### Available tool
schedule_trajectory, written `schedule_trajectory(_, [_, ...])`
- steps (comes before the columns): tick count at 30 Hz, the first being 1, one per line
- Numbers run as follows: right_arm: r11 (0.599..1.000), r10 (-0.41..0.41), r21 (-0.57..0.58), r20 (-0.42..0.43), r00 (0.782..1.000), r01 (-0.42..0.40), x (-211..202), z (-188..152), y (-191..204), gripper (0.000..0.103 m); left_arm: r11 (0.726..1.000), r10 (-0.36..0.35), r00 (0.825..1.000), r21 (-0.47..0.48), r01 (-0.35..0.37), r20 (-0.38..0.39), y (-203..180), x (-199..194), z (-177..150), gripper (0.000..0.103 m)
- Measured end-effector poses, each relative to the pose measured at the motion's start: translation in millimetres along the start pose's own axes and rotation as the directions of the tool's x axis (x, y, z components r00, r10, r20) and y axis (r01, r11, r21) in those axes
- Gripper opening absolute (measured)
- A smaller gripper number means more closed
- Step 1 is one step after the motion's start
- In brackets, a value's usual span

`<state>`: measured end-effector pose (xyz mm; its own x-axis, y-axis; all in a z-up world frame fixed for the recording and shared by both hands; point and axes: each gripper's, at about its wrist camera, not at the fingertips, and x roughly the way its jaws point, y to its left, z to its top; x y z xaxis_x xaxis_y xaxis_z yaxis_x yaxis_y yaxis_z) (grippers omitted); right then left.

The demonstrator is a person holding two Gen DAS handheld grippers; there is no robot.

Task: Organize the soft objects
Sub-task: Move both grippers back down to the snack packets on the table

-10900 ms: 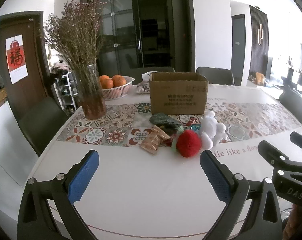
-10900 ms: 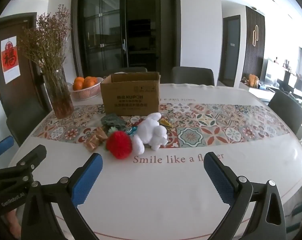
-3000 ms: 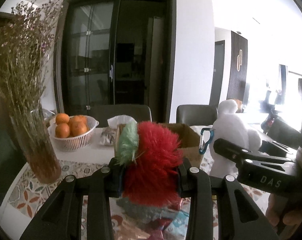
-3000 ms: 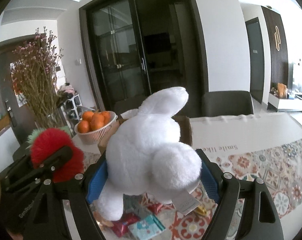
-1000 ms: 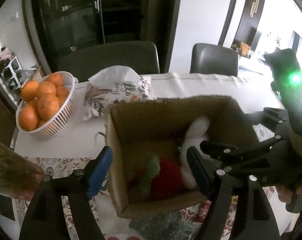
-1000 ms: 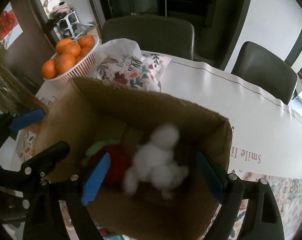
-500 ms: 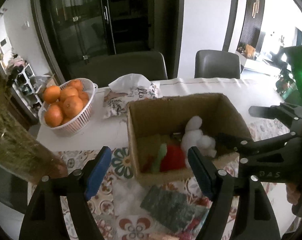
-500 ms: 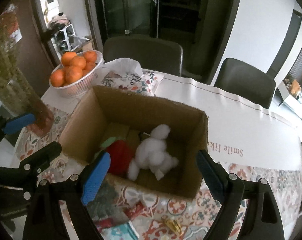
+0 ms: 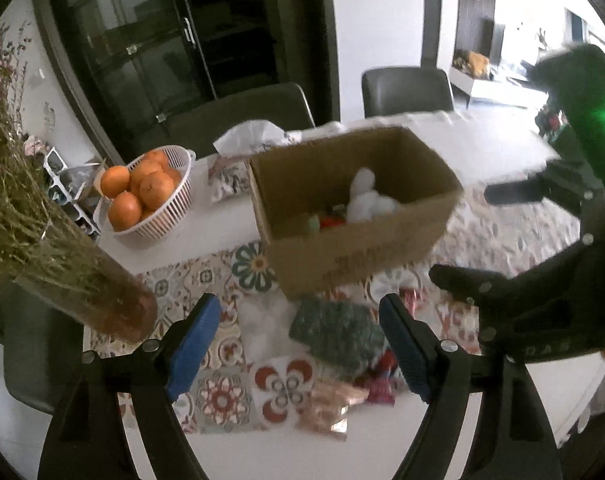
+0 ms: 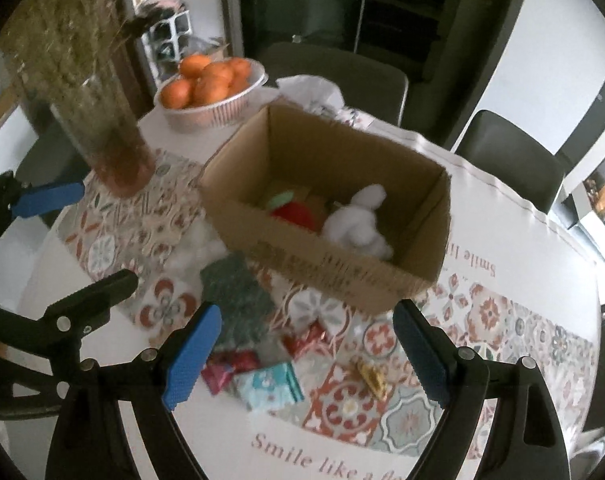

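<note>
White plush (image 10: 358, 220) lies in the box (image 10: 334, 268); each hand-held gripper gapes empty, left (image 9: 298, 346) widening, right (image 10: 306, 354).

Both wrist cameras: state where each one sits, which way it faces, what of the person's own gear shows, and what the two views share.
Left wrist: on the left gripper, angled down at the cardboard box; its jaws are opening, nothing between them; the right gripper shows at right.
Right wrist: on the right gripper, angled down at the box from its other side; open and empty; the left gripper shows at left.
Shared: box, white plush rabbit, red plush, orange basket, vase.
</note>
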<state>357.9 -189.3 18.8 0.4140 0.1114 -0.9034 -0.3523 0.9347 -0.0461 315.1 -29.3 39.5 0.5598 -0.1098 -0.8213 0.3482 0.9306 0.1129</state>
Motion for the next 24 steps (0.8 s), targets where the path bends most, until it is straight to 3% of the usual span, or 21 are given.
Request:
schedule_trajectory(7, [0.996, -0.017, -0.089, -0.101, 0.995, 0.008, 4, -20, 18, 0.089, 0.998, -0.008, 0.996, 0.067, 0.014, -0.089, -9, 0, -26, 0.082])
schedule_trajectory(13, [0.991, 0.009, -0.131, -0.225, 0.974, -0.040, 26, -37, 31, 0.089, 0.993, -0.002, 0.985, 0.116, 0.023, -0.174, -13, 10, -45, 0.082])
schedule_trajectory(24, [0.982, 0.026, -0.165, -0.366, 0.930, -0.092, 67, -60, 44, 0.089, 0.984, -0.033, 0.946, 0.155, 0.087, -0.322, -21, 44, -76, 0.082])
